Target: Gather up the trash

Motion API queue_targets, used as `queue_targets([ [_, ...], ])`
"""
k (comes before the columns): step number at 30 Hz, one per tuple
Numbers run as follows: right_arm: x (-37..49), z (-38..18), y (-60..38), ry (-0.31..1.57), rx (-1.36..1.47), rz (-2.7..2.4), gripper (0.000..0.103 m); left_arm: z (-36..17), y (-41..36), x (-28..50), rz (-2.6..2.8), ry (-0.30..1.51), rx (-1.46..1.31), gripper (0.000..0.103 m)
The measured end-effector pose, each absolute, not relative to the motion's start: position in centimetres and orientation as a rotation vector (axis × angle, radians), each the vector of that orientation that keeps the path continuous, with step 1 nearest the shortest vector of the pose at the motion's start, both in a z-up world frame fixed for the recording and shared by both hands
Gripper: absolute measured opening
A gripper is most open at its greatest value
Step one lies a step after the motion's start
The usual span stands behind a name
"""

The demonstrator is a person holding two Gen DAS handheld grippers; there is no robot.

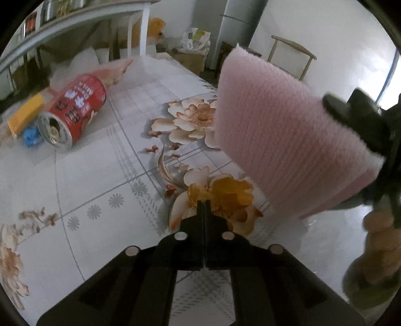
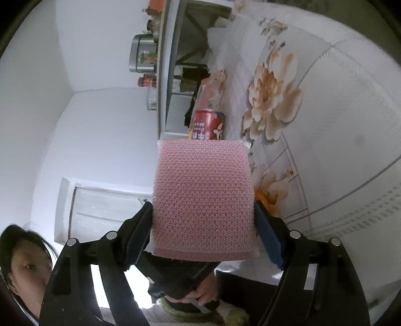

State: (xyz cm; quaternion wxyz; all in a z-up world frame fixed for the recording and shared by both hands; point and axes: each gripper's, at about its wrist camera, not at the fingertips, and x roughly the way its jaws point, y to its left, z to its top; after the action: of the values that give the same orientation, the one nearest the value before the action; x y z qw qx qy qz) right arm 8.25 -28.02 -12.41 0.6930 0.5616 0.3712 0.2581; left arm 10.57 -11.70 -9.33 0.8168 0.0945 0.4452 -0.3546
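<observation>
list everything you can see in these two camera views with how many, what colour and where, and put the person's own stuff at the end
can: one, red, on its side on the table, open end toward the left camera
box: one, yellow, behind the can
blue thing: one, blue, small, beside the can's open end; too blurred to name
wrapper: one, pinkish, behind the can
table: one, white cloth with flower print
sponge: one, pink, held above the table
shelf: one, pale, beyond the table
chair: one, wooden, by the far wall
left tool: one, black, shut, empty
right tool: one, black, shut on the sponge
</observation>
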Motion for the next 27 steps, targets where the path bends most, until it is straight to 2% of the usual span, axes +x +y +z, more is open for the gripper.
queue_targets([
  [7,7.1,-9.8,-29.1,0.784,1.132,0.513,0.076,-9.3,-9.5,11.0,-0.721,0.958,0.168,0.0],
  [19,9.1,-10.4,-26.3,0.79,1.242,0.716,0.076,-8.2,-5.0,11.1,-0.725,0.983,-0.008,0.0],
  [24,10.1,-11.5,-26.5,0.847,1.232,0.657,0.077,-7.9,-4.6,10.7,-0.748,0.976,-0.034,0.0],
  [27,9.5,-13.2,-27.6,0.88,1.265,0.609,0.077,-7.6,-5.5,10.7,-0.793,0.962,-0.032,0.006],
])
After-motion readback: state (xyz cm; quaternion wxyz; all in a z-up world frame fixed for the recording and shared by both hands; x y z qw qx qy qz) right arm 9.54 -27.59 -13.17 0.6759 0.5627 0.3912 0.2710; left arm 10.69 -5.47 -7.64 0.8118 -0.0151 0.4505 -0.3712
